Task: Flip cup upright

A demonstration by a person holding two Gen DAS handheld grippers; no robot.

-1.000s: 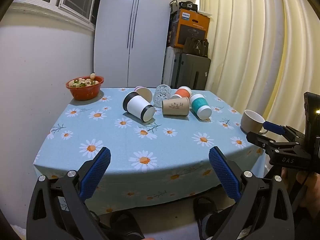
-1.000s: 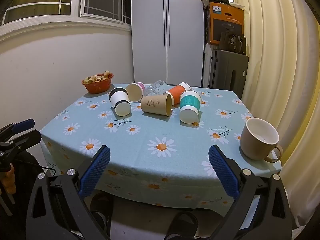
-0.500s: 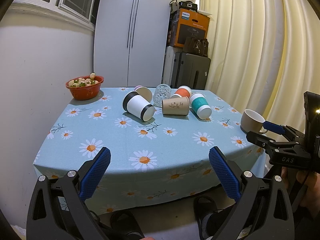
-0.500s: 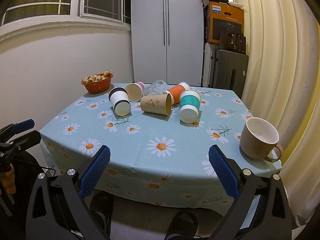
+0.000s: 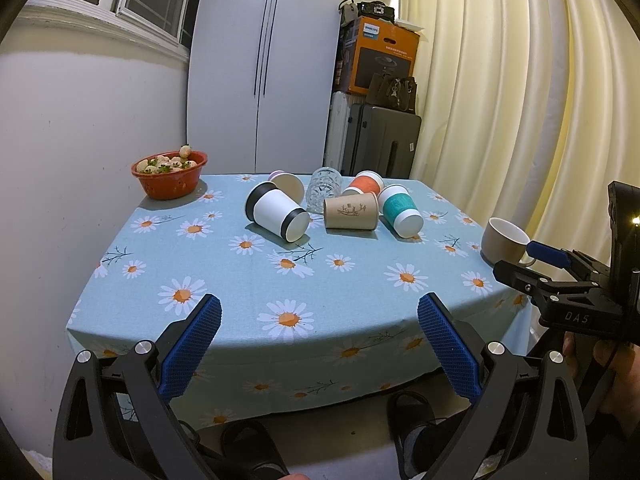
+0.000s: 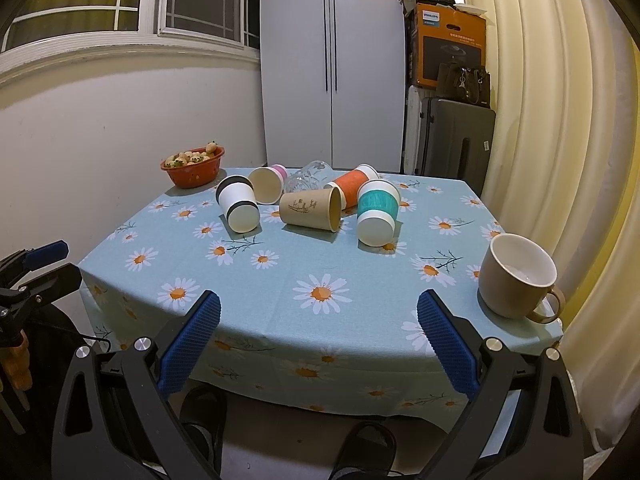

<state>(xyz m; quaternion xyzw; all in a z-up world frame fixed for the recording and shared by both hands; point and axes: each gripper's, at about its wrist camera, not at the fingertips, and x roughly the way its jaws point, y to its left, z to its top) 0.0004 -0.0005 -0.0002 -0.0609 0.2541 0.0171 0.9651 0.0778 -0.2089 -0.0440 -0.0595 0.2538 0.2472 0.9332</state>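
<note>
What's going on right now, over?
Left gripper and right gripper open, empty, short of the table. Paper cups lying tipped; mug upright. Nothing in the way.

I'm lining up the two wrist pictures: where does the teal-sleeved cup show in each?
Left wrist: teal-sleeved cup lies right of centre, rightmost of the tipped cluster.
Right wrist: the teal-sleeved cup lies just right of centre, white end toward the camera.
Shared landmark: the brown paper cup lying on its left.

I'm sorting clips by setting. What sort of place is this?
Likely a home dining corner: a table in a daisy cloth, tall wardrobe, curtains, and suitcases stacked beside them.
</note>
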